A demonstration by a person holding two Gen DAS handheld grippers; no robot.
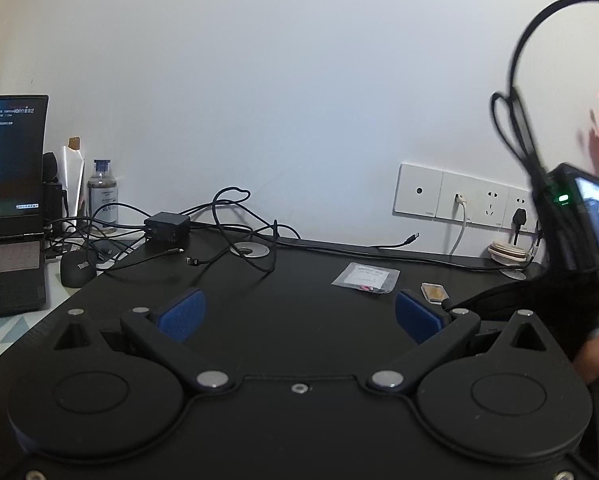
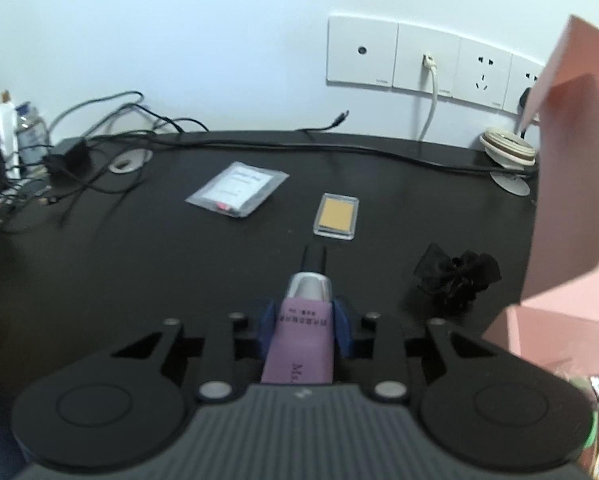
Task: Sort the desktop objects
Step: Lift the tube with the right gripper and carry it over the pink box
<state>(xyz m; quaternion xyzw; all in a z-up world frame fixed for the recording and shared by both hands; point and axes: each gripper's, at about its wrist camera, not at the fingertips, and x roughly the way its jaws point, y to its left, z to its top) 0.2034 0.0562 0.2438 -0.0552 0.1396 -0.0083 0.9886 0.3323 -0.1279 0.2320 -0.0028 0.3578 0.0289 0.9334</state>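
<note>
Purple tube [image 2: 304,334] is sitting nearest your right camera, and your right gripper [image 2: 305,322] is pinching it across its flat body, blue pads [image 2: 343,322] pressing on both sides. It is hanging just above the black desk [image 2: 139,280], short of the small clear case [image 2: 336,216] with the tan insert. Its long axis is running straight out along the fingers, silver collar and black cap pointing away from you toward that case and the wall sockets [image 2: 427,58] behind it.

Judging from the pink box [image 2: 571,184] standing open to the right of the case, you are probably carrying the tube there. Keep your squeeze even while you are swinging over, since a soft tube can slip forward, and steer clear of the black scrunchie [image 2: 457,278] lying between the case and the box.

Your left gripper [image 1: 299,312] is hovering with its fingers spread wide, holding nothing, above bare desk just left of the case, near the clear packet [image 1: 366,278].
</note>
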